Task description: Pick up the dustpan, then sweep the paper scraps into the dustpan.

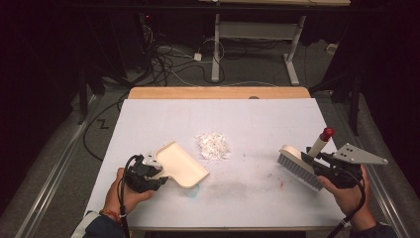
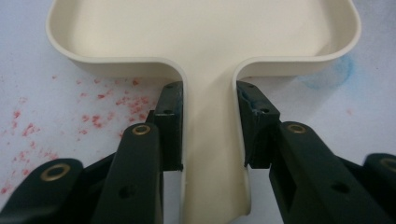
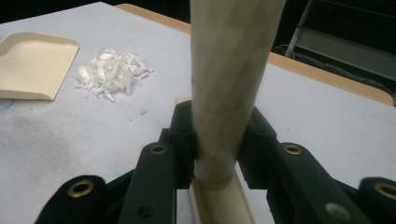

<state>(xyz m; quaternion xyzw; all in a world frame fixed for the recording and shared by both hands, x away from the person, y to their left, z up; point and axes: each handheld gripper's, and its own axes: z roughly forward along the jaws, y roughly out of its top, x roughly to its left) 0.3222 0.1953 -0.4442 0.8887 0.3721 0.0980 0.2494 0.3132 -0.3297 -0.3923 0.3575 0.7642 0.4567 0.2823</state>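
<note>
A cream dustpan (image 1: 181, 166) lies on the white table cover at the front left. My left gripper (image 1: 151, 174) is shut on its handle (image 2: 210, 140), a black pad pressing each side. At the front right my right gripper (image 1: 322, 163) is shut on a cream brush's handle (image 3: 229, 84), which ends in a red cap (image 1: 327, 133). The brush head (image 1: 297, 166) with grey bristles hangs just above the table. A small heap of white paper shreds (image 1: 214, 145) lies between dustpan and brush, also seen as shreds (image 3: 112, 72) beside the dustpan (image 3: 32, 65).
The white cover (image 1: 257, 119) spans the wooden table (image 1: 218, 92). Faint red specks (image 2: 93, 116) and a blue smudge (image 2: 336, 74) mark the cover near the dustpan. Beyond the far edge are cables (image 1: 168, 59) and a white desk frame (image 1: 257, 34) on the floor.
</note>
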